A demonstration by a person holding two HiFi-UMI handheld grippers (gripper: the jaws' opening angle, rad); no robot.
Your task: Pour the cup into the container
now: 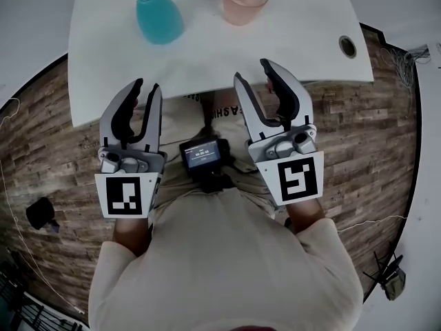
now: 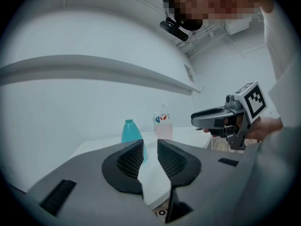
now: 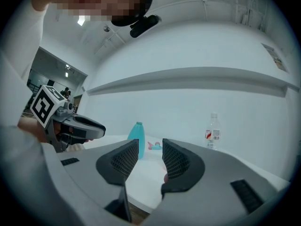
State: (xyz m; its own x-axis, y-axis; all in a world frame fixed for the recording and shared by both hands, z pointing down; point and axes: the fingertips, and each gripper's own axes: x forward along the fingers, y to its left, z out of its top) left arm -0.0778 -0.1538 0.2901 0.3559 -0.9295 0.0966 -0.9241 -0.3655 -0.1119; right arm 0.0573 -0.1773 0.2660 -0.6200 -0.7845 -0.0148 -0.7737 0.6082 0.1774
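Your right gripper [image 1: 253,71] is spread and empty, like the left gripper [image 1: 147,85]. The pink cup [image 1: 244,0] at its twelve o'clock looks light and thin-walled: pinch mid-wall, gently.

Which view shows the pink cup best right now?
Head view: the cup sits in the open on the table, rim and inside visible. The left gripper view shows it small, side-on, above its jaws. The right gripper view shows only a pink sliver beside its right jaw.

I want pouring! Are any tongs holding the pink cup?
No, the pink cup stands alone on the white table, while the left tongs and right tongs are empty, short of it.
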